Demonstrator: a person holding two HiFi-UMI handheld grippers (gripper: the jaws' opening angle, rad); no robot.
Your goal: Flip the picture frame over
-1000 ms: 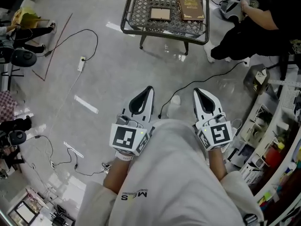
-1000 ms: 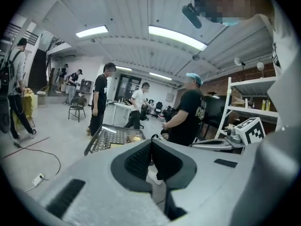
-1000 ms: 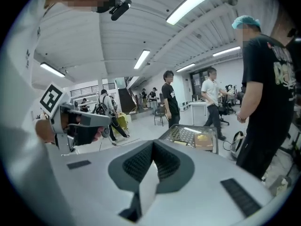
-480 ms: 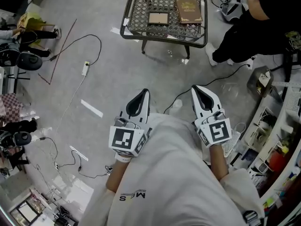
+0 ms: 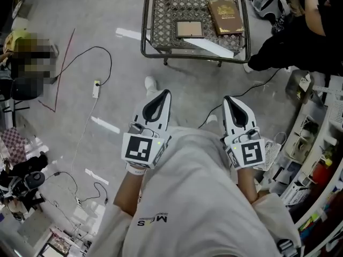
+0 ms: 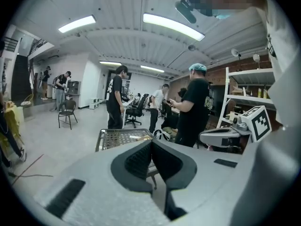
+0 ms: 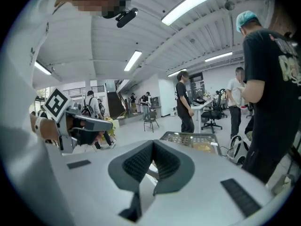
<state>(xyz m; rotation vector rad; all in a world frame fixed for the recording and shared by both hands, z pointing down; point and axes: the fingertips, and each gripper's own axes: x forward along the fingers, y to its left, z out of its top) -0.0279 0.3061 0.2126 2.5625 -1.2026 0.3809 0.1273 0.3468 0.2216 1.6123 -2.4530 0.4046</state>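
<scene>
While both pairs of jaws stand pressed together with nothing between them, I log the scene as follows. Item 1: left gripper (image 5: pixel 164 94), pads closed, empty, aimed up the head view. Item 2: right gripper (image 5: pixel 228 99), pads closed, empty, same heading. Item 3: picture frame (image 5: pixel 189 29), lying flat on the wire-mesh table (image 5: pixel 144 36), well ahead of both tips and between their 2 lines of aim, long axis running across the view. Item 4: brown book (image 5: pixel 225 16), near the frame's right. Judgement: the left gripper sits slightly nearer. Neither is within reach yet, so the approach comes first.
</scene>
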